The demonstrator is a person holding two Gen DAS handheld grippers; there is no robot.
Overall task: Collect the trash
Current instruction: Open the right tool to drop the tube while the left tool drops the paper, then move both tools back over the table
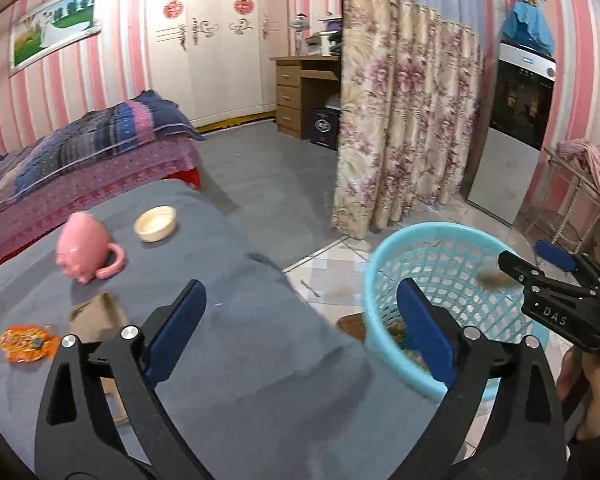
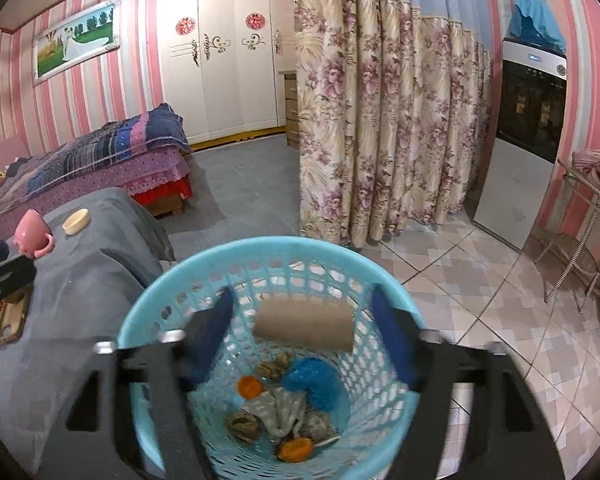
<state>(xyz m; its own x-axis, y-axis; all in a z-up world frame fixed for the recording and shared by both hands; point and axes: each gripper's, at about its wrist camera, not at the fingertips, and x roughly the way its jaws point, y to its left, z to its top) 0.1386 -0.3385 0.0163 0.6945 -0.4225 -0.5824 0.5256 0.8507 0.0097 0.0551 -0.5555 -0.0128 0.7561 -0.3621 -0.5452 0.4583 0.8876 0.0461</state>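
Note:
A light blue mesh trash basket (image 2: 148, 316) stands on the floor beside the grey-covered table (image 1: 236, 280); it also shows in the left wrist view (image 1: 384, 256). My right gripper (image 2: 304, 332) is open above the basket, and a cardboard tube (image 2: 306, 326) is in mid-air between its fingers, blurred, over the trash inside. My right gripper also shows in the left wrist view (image 1: 532, 260). My left gripper (image 1: 300, 332) is open and empty above the table edge. An orange wrapper (image 1: 26, 342) and a brown cardboard piece (image 1: 98, 316) lie on the table.
A pink pig mug (image 1: 86, 250) and a cream bowl (image 1: 156, 224) stand on the table. A bed (image 1: 80, 160) is behind, a floral curtain (image 1: 404, 132) and a fridge (image 2: 524, 136) to the right, and a wire chair (image 2: 580, 240) with cloth.

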